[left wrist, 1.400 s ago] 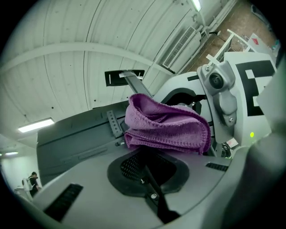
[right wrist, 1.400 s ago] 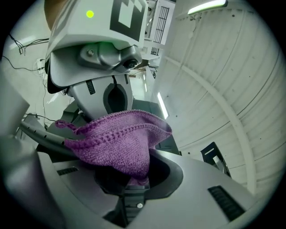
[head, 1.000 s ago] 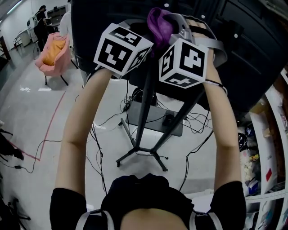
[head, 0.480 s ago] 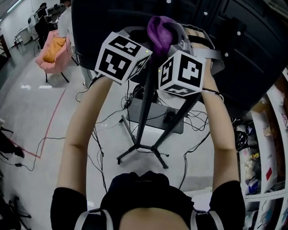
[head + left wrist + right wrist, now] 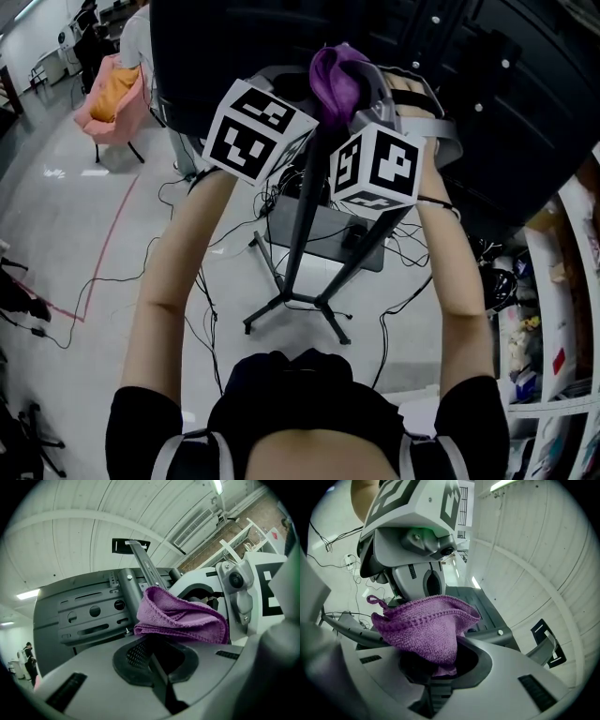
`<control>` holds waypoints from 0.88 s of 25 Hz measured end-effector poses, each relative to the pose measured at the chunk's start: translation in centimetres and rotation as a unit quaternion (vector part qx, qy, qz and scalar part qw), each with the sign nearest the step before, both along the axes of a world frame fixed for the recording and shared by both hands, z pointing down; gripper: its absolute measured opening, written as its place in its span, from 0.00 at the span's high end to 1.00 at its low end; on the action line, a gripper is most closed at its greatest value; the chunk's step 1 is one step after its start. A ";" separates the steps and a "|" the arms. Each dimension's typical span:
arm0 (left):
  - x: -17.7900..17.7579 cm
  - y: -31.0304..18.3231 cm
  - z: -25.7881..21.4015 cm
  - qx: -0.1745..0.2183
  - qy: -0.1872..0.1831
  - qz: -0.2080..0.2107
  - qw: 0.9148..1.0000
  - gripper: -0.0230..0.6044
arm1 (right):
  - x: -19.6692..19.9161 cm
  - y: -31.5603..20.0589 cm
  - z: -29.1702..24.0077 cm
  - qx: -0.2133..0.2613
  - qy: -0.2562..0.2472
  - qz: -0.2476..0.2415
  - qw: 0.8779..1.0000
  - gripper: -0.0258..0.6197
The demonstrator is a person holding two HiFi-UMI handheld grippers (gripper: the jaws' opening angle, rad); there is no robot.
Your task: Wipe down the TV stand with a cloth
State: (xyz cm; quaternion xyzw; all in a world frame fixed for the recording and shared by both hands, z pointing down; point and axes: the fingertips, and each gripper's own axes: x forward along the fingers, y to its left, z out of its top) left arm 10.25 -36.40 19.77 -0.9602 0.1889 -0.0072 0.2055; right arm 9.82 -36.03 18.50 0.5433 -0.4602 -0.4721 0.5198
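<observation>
A purple cloth (image 5: 337,77) is bunched between my two raised grippers, against the black back of the TV (image 5: 225,37). In the right gripper view the cloth (image 5: 426,625) runs down into my right gripper (image 5: 440,670), which is shut on it. In the left gripper view the cloth (image 5: 180,618) lies over the tip of my left gripper (image 5: 157,656), whose jaws meet along a seam with nothing seen between them. The grey mounting plate (image 5: 86,616) of the TV stand is just behind. The stand's pole (image 5: 305,211) drops to splayed legs (image 5: 286,307).
A shelf plate (image 5: 314,239) on the stand carries a dark box. Cables (image 5: 192,281) trail over the floor round the legs. A pink chair (image 5: 111,98) and a standing person (image 5: 141,37) are at the far left. Cluttered shelves (image 5: 553,319) line the right.
Both grippers have edged slightly right and closer together with the cloth still between them. The person in the background has stepped nearer the pink chair.
</observation>
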 end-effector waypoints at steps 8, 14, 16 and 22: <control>0.2 -0.3 2.7 -0.020 -0.005 0.001 1.000 0.95 | 0.1 -0.2 2.5 -0.008 -0.005 -0.001 1.000 0.86; 0.6 -0.5 5.1 -0.037 -0.014 0.001 0.999 0.95 | 0.1 -0.2 4.5 -0.012 -0.009 -0.002 1.000 0.86; 0.6 -0.5 6.0 -0.043 -0.016 0.002 0.999 0.95 | 0.0 -0.2 5.2 -0.012 -0.010 -0.002 1.000 0.86; 0.5 -0.6 8.5 -0.060 -0.024 0.002 0.998 0.95 | -0.4 -0.2 7.6 -0.026 -0.011 -0.001 1.000 0.86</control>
